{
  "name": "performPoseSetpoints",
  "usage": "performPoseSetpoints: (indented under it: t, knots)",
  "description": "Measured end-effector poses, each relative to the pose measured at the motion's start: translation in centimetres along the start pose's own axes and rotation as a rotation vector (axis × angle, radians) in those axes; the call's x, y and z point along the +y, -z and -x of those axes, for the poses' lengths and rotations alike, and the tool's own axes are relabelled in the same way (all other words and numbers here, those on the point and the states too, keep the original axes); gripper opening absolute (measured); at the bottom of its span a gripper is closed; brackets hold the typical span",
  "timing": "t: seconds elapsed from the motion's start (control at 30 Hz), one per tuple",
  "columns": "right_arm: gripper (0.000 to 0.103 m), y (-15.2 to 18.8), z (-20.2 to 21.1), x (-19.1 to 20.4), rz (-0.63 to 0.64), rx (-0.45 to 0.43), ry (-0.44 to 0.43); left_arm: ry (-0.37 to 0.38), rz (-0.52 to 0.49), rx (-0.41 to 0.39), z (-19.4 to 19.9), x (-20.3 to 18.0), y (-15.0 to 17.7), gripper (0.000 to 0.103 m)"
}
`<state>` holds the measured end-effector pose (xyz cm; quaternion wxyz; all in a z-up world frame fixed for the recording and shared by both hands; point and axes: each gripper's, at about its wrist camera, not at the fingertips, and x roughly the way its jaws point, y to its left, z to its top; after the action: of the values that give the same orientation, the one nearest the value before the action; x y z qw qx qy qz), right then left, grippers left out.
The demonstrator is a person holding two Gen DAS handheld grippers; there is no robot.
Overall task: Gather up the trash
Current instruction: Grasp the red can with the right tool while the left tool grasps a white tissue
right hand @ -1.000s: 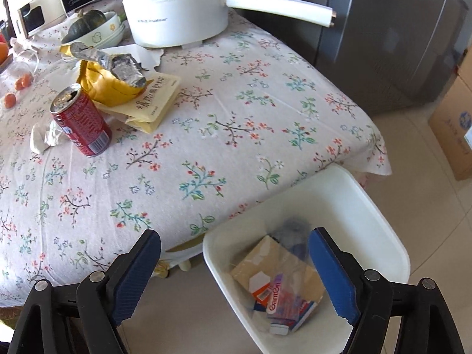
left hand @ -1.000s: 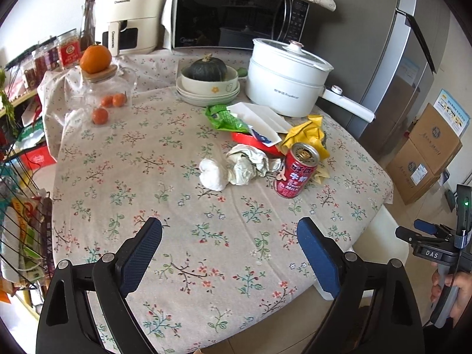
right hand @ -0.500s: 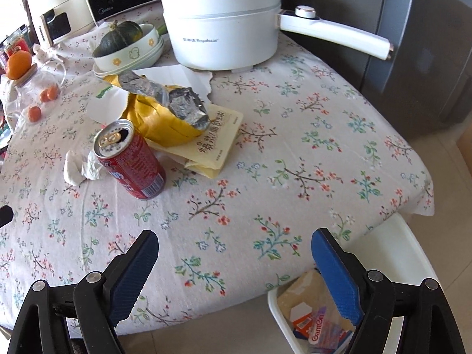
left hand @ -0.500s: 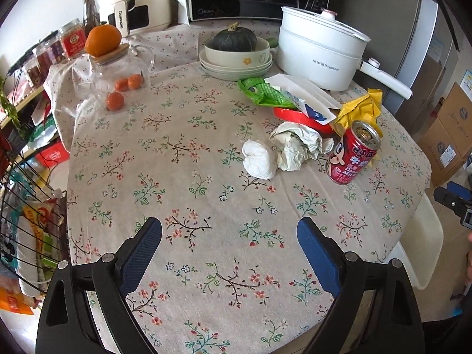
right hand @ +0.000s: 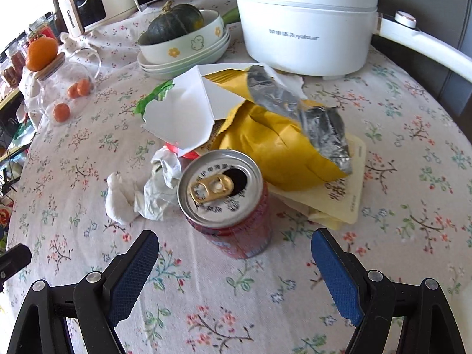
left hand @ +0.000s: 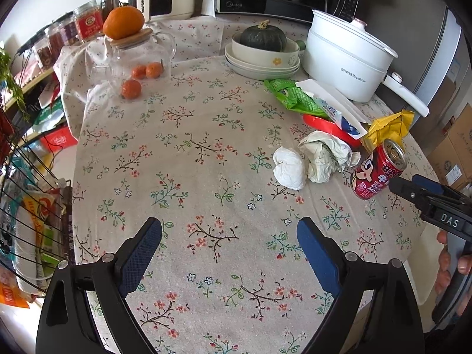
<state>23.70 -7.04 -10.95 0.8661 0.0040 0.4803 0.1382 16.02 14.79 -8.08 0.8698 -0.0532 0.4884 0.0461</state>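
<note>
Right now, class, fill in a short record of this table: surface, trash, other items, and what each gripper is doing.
surface: round table with a flowered cloth
trash: red can, upright and opened; crumpled tissue; yellow bag; green wrapper
other items: white pot; squash in a bowl
left gripper: open, empty, above the cloth
right gripper: open, empty, lined up with the can

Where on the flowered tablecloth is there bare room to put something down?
The wide bare patch lies between the glass jar of small oranges and the crumpled white tissue, reaching the near edge. It is crowded around the red drink can, yellow snack bag and white electric pot.
</note>
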Motion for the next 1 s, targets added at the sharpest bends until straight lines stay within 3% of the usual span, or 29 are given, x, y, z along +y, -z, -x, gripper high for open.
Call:
performPoseSetpoints:
  t: [0.07, 0.1, 0.13, 0.27, 0.43, 0.57, 0.87, 1.0]
  knots:
    - [0.083, -0.2, -0.8, 0.4, 0.003, -0.019, 0.019, 0.004, -0.009, -0.001, -0.1, -0.3, -0.2, 0.094]
    - [0.074, -0.3, -1.1, 0.4, 0.01, -0.023, 0.027, 0.005, -0.013, 0.001, -0.3, -0.5, -0.3, 0.094]
    - [0.057, -0.4, -1.4, 0.5, 0.018, -0.024, 0.027, 0.009, -0.017, 0.003, -0.5, -0.7, -0.4, 0.094]
    - [0.056, -0.6, -1.1, -0.2, 0.008, -0.028, 0.023, 0.028, -0.012, 0.005, -1.6, -1.3, -1.1, 0.093]
    - [0.056, -0.4, 1.0, -1.7, 0.001, -0.017, 0.002, 0.094, 0.017, 0.019, -3.7, -2.6, -2.4, 0.083]
    - [0.056, 0.0, 3.0, -3.1, 0.008, -0.022, -0.003, 0.136, 0.029, 0.026, -5.3, -4.5, -3.2, 0.069]
    - [0.056, 1.4, 5.9, -7.3, -0.019, -0.014, 0.033, 0.101, 0.105, 0.069, -9.4, -6.2, -4.0, 0.031]
    - [0.056, 2.3, 6.8, -9.3, -0.049, 0.002, 0.04, 0.096, 0.127, 0.061, -9.7, -6.1, -4.2, 0.024]
